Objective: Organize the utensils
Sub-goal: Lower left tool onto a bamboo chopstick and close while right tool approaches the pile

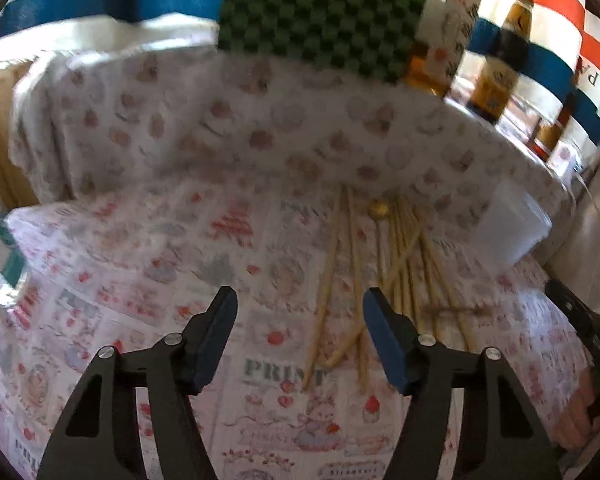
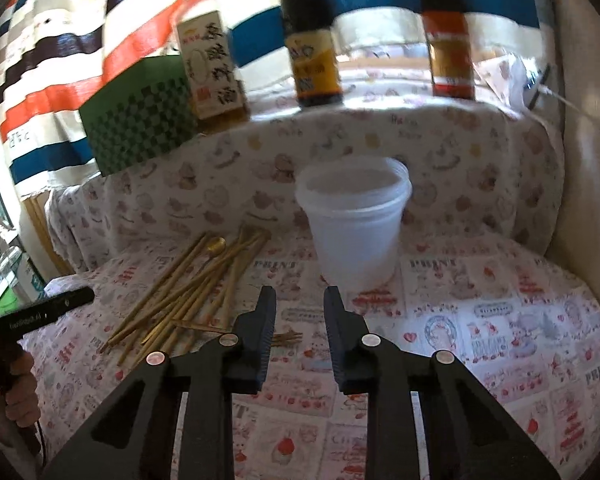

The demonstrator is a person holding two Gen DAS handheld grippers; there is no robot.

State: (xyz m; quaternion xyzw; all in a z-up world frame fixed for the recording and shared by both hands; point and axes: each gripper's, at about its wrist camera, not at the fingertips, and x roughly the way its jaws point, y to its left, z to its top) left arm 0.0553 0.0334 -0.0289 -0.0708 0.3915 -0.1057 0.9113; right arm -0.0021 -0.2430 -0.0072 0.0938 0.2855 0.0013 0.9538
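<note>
A loose pile of wooden chopsticks (image 1: 400, 268) lies on the printed tablecloth, with a small gold spoon (image 1: 380, 209) among them. The pile also shows in the right wrist view (image 2: 196, 284), with the spoon (image 2: 216, 245) at its far end and a small gold fork (image 2: 288, 337) near my fingers. A translucent white plastic cup (image 2: 354, 220) stands upright right of the pile; it also shows in the left wrist view (image 1: 510, 226). My left gripper (image 1: 300, 300) is open and empty, just left of the pile. My right gripper (image 2: 300, 300) is open and empty, in front of the cup.
A raised ledge under the same cloth runs along the back. On it stand a green checkered box (image 2: 140, 120), a boxed bottle (image 2: 212, 68) and two sauce bottles (image 2: 312, 52) (image 2: 448, 48). A wall (image 2: 580, 160) closes the right side.
</note>
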